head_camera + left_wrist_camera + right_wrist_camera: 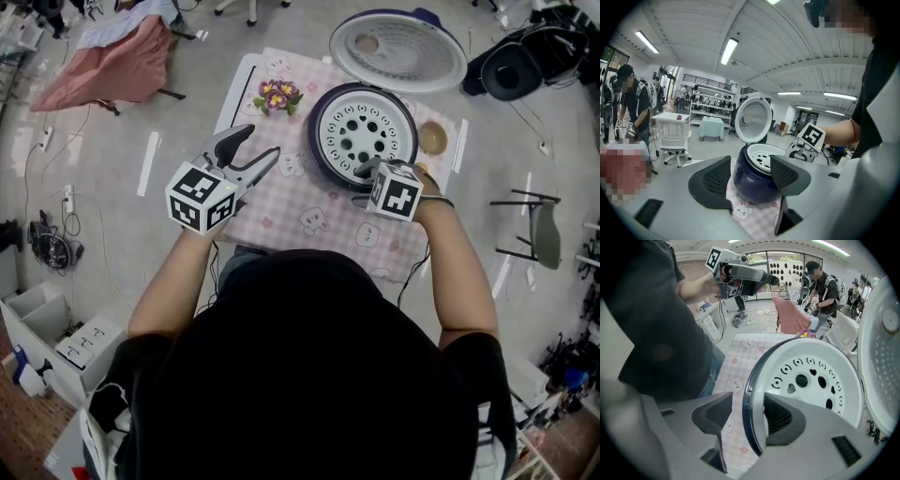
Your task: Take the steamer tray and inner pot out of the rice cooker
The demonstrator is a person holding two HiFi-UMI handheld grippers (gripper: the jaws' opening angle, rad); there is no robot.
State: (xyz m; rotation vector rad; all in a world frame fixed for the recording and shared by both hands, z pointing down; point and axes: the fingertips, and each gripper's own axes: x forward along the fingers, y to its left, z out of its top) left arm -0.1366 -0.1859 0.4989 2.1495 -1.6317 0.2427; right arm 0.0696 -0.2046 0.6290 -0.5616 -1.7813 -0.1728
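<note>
The dark blue rice cooker (pixel 319 141) stands on the table with its lid (pixel 397 49) swung up and back. Inside lies the white perforated steamer tray (pixel 366 131); the inner pot is hidden beneath it. My right gripper (pixel 367 171) points steeply down at the cooker's near rim. In the right gripper view it (pixel 747 416) is open and straddles that rim (pixel 750 390): one jaw lies over the tray (pixel 811 380), the other stands outside with a gap. My left gripper (pixel 262 141) hovers open and empty left of the cooker, which shows between its jaws (pixel 751 171) from a distance.
A pink checked cloth (pixel 281 202) covers the small table. A pot of flowers (pixel 277 96) stands at its back left, a small brown round thing (pixel 432 138) right of the cooker. A chair (pixel 534 230) stands to the right, a pink draped object (pixel 112 61) at far left.
</note>
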